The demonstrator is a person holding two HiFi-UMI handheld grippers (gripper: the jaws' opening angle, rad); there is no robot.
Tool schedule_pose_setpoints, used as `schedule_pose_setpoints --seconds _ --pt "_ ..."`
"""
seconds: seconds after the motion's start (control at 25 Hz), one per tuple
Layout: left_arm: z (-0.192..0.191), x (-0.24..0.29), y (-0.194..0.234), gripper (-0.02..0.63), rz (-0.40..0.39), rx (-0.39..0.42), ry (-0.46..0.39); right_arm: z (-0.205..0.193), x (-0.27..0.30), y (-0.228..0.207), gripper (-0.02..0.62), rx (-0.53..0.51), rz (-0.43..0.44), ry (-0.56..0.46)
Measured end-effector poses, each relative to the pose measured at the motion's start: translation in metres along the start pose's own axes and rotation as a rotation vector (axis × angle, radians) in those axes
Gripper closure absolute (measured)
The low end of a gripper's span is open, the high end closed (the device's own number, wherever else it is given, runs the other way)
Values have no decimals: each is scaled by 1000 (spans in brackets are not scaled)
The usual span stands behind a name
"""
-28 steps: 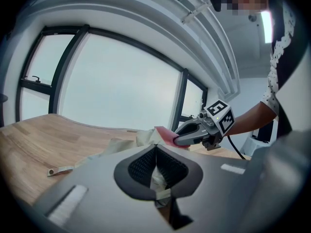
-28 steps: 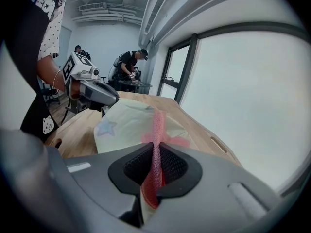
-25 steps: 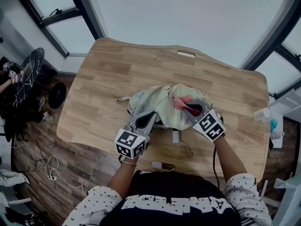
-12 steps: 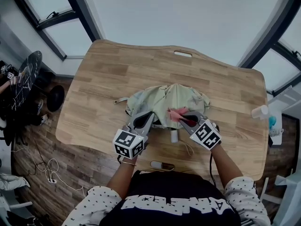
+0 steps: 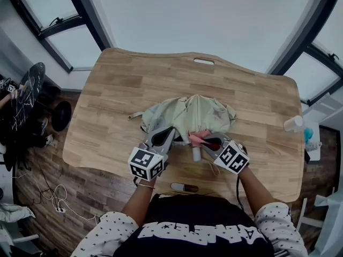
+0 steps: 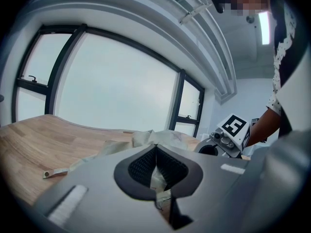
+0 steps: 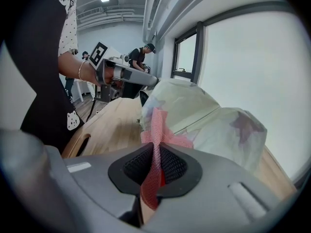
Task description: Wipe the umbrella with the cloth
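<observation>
The head view looks steeply down from above the person, far enough off to take in the whole table (image 5: pixel 118 90). The umbrella (image 5: pixel 193 114) lies at centre, with the left gripper (image 5: pixel 169 131) at its 7 o'clock and the right gripper (image 5: pixel 204 140) at its 5 o'clock. The left gripper view sits low and close behind its jaws, facing across the table toward the windows (image 6: pixel 112 81), the right gripper at 4 o'clock. The right gripper view, equally close, looks along its jaws over the cloth (image 7: pixel 156 125), the left gripper at 11 o'clock. All three views share the umbrella.
</observation>
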State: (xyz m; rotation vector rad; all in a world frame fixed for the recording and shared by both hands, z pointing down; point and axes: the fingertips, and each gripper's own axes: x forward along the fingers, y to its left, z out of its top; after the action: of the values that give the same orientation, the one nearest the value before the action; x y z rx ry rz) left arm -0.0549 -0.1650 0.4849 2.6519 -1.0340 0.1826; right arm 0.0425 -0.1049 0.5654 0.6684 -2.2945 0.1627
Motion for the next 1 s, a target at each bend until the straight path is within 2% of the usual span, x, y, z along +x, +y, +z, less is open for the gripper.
schedule_pose_setpoints --seconds 0.12,0.28,0.52,0.8,1.0 --pt "3 1 -4 604 -12 3 -6 8 -10 -5 549 34 -30 -43" --pt "11 8 -13 604 -47 10 -20 26 -36 -22 549 102 -130 -145" --pt "19 34 -46 604 -147 30 -32 36 -84 -37 549 186 -262 -257" --pt "11 75 -93 604 -269 71 5 9 -129 -34 549 272 -374 -259" --pt "-4 97 -113 604 -302 103 65 5 -153 -36 549 314 -430 -287"
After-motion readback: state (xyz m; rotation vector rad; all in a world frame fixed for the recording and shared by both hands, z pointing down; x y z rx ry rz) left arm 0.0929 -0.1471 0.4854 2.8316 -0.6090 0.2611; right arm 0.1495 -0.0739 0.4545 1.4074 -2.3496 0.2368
